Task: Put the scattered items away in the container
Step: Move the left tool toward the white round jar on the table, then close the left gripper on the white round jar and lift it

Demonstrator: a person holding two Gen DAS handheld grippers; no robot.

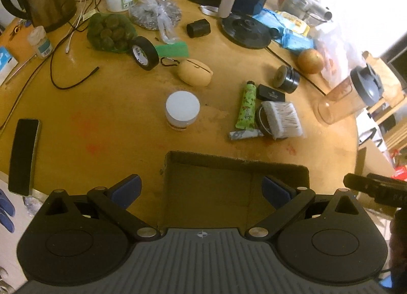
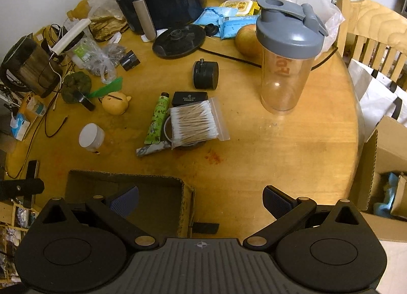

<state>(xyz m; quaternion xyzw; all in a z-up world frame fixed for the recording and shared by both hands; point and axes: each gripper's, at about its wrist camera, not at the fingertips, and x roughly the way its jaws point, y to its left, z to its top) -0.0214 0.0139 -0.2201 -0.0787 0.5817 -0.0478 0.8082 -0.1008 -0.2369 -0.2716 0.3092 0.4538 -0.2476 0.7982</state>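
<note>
Both claws open, box empty, items waiting ahead.

We hold the left claw [image 1: 201,189] and right claw [image 2: 201,200] spread apart and empty; the cardboard box [image 2: 127,177] sits just under them. Ahead of the right claw lie the cotton swab bag [image 2: 194,123] and green tube [image 2: 157,117], touching (take the bag first, it overlaps). The white-lidded jar [image 1: 182,111], ahead of the left claw, stands clear for an easy grip.

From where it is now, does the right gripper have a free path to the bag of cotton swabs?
Probably yes. The right gripper is open and empty, and only bare wooden table lies between it and the clear bag of cotton swabs. The cardboard box sits off to its left.
</note>
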